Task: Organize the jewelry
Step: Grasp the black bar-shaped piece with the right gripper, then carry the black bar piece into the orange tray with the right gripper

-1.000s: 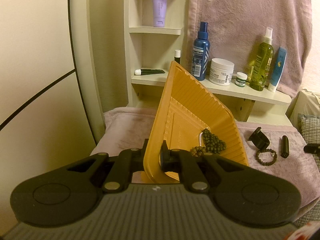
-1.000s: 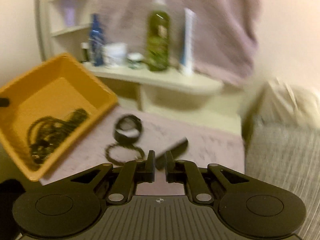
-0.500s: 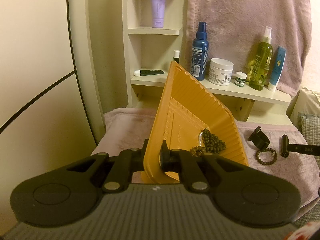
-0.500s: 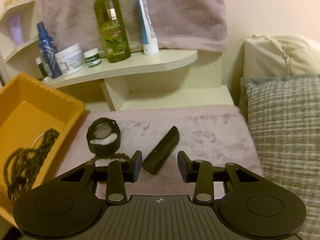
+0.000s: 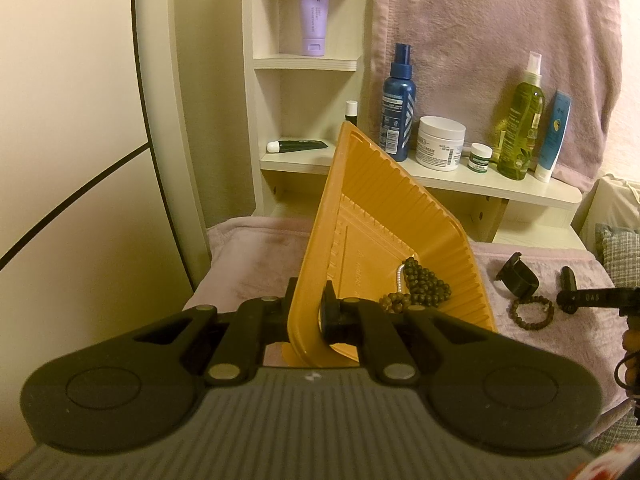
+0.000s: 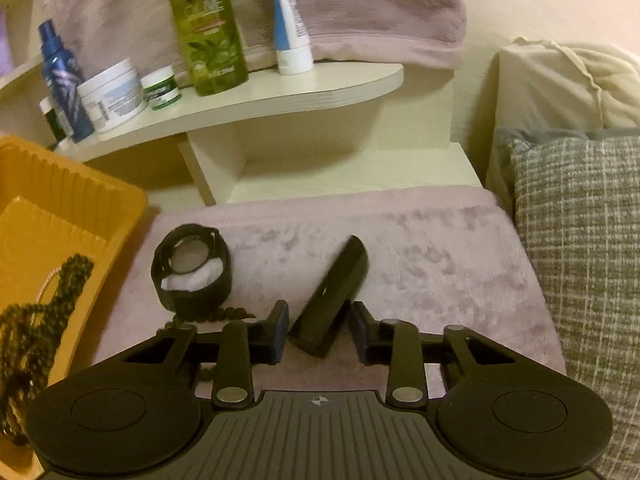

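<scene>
Straddling black case (image 6: 332,300), right tool (image 6: 318,334)

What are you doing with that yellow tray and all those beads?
A person with a gripper in each hand is tidying jewelry. The left gripper is shut on the rim of the yellow tray, holding it tilted with bead strings already inside. The right gripper sits around a slim black case on the pink blanket; its jaws have just been closing, with gaps still showing. A black watch and a bead bracelet still wait outside the tray.

Green bottle (image 6: 208,28) reads "OLIVE"; white jar (image 5: 440,143) "CREAM".
</scene>
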